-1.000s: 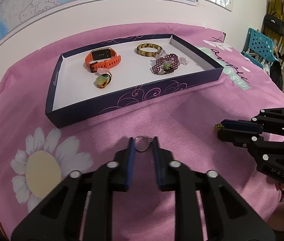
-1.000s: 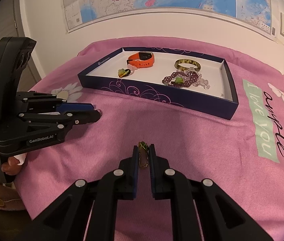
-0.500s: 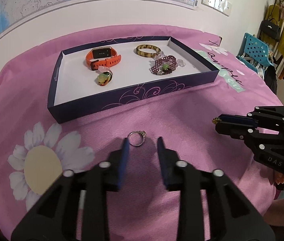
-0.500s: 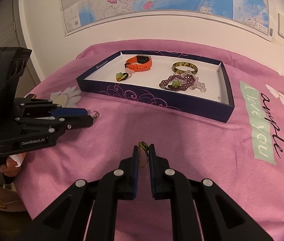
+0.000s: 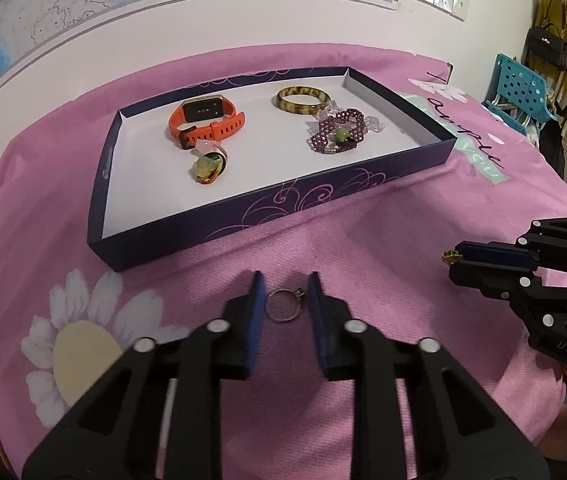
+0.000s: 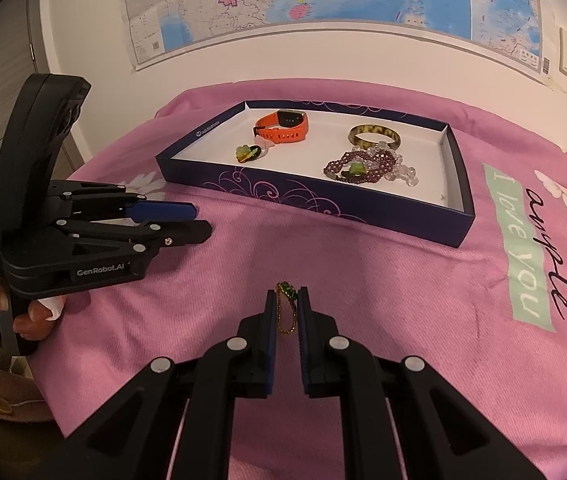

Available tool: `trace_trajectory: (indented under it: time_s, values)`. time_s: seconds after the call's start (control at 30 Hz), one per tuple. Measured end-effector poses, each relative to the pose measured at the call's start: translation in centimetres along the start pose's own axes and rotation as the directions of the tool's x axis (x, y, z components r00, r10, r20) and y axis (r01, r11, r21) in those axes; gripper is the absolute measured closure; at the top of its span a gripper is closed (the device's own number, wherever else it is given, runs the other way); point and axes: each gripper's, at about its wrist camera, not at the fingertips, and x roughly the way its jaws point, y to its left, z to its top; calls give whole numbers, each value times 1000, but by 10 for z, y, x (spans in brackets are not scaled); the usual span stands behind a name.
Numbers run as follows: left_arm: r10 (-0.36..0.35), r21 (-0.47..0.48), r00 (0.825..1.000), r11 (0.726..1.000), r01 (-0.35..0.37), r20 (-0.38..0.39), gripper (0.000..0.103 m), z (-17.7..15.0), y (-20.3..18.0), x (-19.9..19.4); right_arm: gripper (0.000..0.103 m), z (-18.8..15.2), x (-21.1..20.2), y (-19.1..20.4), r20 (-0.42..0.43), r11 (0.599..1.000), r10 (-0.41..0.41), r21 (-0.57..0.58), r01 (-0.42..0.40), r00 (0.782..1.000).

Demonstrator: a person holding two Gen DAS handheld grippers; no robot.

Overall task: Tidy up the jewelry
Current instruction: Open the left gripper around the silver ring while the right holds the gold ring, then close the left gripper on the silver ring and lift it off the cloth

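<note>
A thin silver ring point(image 5: 284, 306) lies flat on the pink cloth between the fingers of my left gripper point(image 5: 285, 281). The jaws are closing, with a small gap still showing on each side of the ring. My right gripper point(image 6: 286, 294) is shut on a small gold chain with a green charm point(image 6: 285, 314), held just above the cloth. Beyond both stands a dark blue tray point(image 5: 283, 200) holding an orange watch point(image 5: 203, 120), a brown bangle point(image 5: 302, 99), a purple bead bracelet point(image 5: 337, 132) and a green charm piece point(image 5: 207, 166).
The pink cloth point(image 6: 403, 300) with flower prints and lettering covers the whole table. A person's hand point(image 6: 31, 316) grips the left gripper point(image 6: 202, 222) at the left. A blue chair point(image 5: 519, 92) and hanging clothes stand off the table's right. A wall map hangs behind.
The left gripper let the ring go onto the cloth and opened wide, then came back around it with the fingers narrowing. The right gripper has kept still with its chain.
</note>
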Motion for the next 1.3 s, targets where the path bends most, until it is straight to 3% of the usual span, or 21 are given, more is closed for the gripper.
trace_trajectory:
  time_s: [0.2, 0.33, 0.5, 0.63, 0.73, 0.97, 1.3]
  values:
    - [9, -4, 1000, 1000, -9, 14, 96, -5, -4, -7, 95, 1, -2, -1, 7, 1000, 4, 6, -4, 1000]
    - [-1, -7, 1000, 1000, 1, 14, 96, -7, -4, -9, 95, 1, -2, -1, 8, 1000, 7, 3, -7, 1000]
    - [-15, -17, 1000, 1000, 15, 2, 91, -14, -1, -12, 95, 1, -3, 0, 6, 1000, 8, 3, -8, 1000]
    - [-52, -20, 999, 998, 52, 1, 78, -21, 0, -19, 95, 1, -3, 0, 6, 1000, 10, 2, -10, 1000]
    - [-35, -12, 999, 999, 35, 7, 73, -23, 2, -21, 95, 1, -2, 2, 5, 1000, 13, 1, -13, 1000]
    - [25, -13, 1000, 1000, -25, 13, 72, -22, 12, -21, 95, 0, -1, 4, 0, 1000, 18, 3, -18, 1000]
    - [47, -4, 998, 999, -47, 39, 70, -25, 27, -31, 95, 0, 2, 7, -3, 1000, 31, -1, -31, 1000]
